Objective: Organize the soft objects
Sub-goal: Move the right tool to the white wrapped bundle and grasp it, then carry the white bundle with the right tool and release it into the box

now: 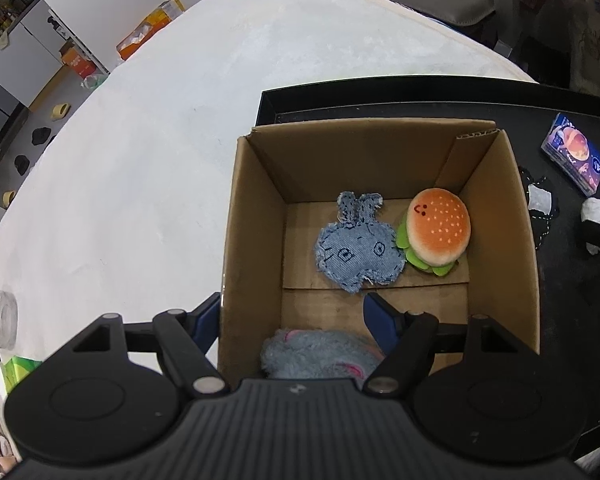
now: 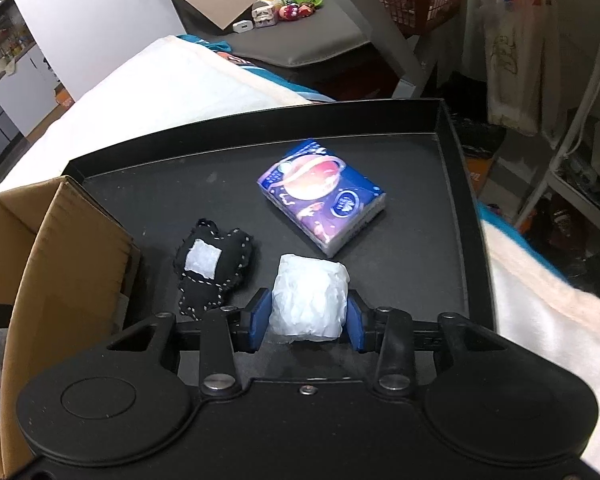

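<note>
Inside the open-topped cardboard box point(image 1: 380, 216), a denim bunny point(image 1: 358, 248), burger plush point(image 1: 438, 230) and fuzzy blue toy point(image 1: 320, 354) leave bare floor at the near right. On the black tray point(image 2: 458, 208), a tissue pack point(image 2: 322, 196) and black stitched pouch point(image 2: 212, 266) flank open lanes

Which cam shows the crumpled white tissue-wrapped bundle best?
Right wrist. The crumpled white tissue-wrapped bundle sits centre frame between the right gripper and its blue fingers, on the black tray. The left wrist view catches it only small at the right edge.
</note>
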The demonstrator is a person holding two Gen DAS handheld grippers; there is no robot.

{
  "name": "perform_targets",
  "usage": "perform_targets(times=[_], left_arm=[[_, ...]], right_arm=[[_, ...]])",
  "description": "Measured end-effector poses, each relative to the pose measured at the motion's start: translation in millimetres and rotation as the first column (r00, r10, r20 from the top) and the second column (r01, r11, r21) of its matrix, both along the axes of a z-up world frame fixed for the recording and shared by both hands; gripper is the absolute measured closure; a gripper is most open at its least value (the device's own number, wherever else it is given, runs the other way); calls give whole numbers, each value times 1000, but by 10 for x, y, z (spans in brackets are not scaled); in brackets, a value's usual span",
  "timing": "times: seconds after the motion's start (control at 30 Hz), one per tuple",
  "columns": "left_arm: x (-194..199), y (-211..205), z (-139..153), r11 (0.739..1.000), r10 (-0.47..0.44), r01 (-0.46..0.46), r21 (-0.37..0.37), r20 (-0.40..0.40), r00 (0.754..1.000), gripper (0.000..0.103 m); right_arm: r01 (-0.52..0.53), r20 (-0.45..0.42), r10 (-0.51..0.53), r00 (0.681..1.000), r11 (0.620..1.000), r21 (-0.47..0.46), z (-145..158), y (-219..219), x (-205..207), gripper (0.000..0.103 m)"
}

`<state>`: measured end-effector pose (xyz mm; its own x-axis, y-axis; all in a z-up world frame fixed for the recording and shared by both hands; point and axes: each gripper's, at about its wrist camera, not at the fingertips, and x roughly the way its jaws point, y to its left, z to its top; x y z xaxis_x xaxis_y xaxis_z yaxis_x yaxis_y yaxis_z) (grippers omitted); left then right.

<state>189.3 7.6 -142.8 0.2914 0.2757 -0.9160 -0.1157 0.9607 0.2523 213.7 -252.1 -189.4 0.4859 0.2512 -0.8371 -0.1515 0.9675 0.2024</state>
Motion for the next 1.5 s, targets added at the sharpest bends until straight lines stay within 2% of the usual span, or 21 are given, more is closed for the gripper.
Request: perform_targets(times=[0.3, 0.73, 1.07, 1.5], left_arm=[[-9, 19, 81, 1000, -4, 4, -5, 32, 999, 30], [-151, 185, 191, 998, 39, -36, -44, 62, 997, 30], [-308, 260, 296, 996, 47, -39, -85, 92, 995, 30], [-412, 382, 276, 988, 45, -27, -151, 112, 993, 31]], right_arm=[[9, 16, -9, 1000, 1000, -24, 210, -60, -89, 64], [-16, 56, 18, 998, 999, -42, 572, 57, -191, 64], [-57, 76, 61, 995, 997, -52, 815, 250, -331, 64], [-95, 106, 102, 989, 993, -64, 1083, 552, -448, 64]])
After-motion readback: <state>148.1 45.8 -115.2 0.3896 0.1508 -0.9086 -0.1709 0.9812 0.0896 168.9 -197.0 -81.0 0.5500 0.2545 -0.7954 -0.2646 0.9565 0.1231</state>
